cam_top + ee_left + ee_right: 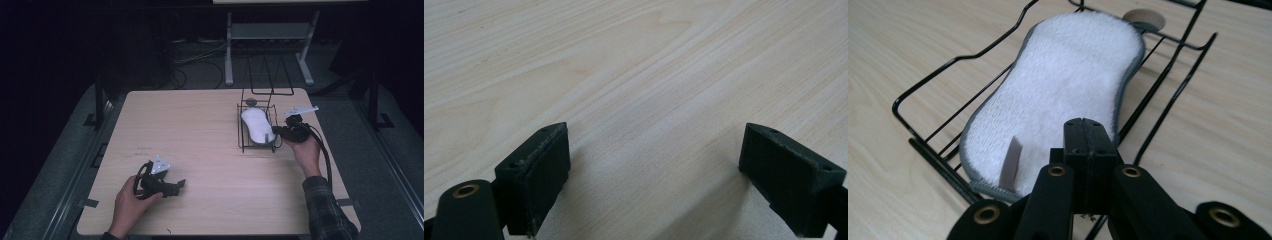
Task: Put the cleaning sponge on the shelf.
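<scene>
So on the desk point(200, 130) there's a wire rack point(243, 131) far right holding a white sponge point(257, 124) lying long-axis near-to-far, the right hand-held gripper point(276, 130) sits pinched shut, empty, at its near right end, while the left hand-held gripper point(181, 184) idles wide open near left.

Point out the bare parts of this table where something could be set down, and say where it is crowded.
The table is bare across its left and middle, from the far edge down to the left gripper. The near strip between the two forearms is also free. The crowded part is the right side: the wire rack holding the white sponge, with the right gripper beside it.
</scene>
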Tool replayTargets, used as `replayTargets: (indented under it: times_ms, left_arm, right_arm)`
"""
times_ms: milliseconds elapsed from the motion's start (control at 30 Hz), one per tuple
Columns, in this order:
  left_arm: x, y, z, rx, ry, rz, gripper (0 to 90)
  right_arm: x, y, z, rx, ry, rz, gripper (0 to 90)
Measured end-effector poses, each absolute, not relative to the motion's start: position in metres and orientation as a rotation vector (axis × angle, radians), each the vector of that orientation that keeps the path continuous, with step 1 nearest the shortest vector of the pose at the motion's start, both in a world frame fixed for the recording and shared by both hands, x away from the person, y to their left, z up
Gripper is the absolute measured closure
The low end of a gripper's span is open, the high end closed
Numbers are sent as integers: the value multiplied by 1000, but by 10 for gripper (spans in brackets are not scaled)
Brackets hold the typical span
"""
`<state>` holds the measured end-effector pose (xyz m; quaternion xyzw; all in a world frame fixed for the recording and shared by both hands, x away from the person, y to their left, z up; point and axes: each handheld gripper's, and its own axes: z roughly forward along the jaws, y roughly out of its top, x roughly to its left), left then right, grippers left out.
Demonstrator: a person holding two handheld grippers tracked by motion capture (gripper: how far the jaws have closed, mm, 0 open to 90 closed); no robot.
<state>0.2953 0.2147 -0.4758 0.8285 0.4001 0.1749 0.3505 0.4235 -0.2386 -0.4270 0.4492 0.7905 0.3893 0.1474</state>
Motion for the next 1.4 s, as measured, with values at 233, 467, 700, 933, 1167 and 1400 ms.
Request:
replayTargets:
  times_ms: [233,467,700,933,1167,1400]
  left_arm:
    - [295,215,-476,2146,1036,453,122]
    - [295,215,-476,2146,1036,453,122]
    - [295,215,-476,2146,1036,453,122]
    - [295,215,-476,2146,1036,454,122]
    - [295,215,-476,2146,1036,454,122]
    - [295,215,-476,2145,1036,455,122]
  right_arm:
    - [421,-227,-431,1260,2315,1134,899]
    - [420,-226,-429,1255,2308,1145,899]
    - [415,-231,-421,1249,2290,1174,898]
    - [411,-236,-415,1253,2270,1212,809]
    - [405,-240,-410,1274,2245,1233,600]
    - [395,-241,-409,1275,2217,1185,342]
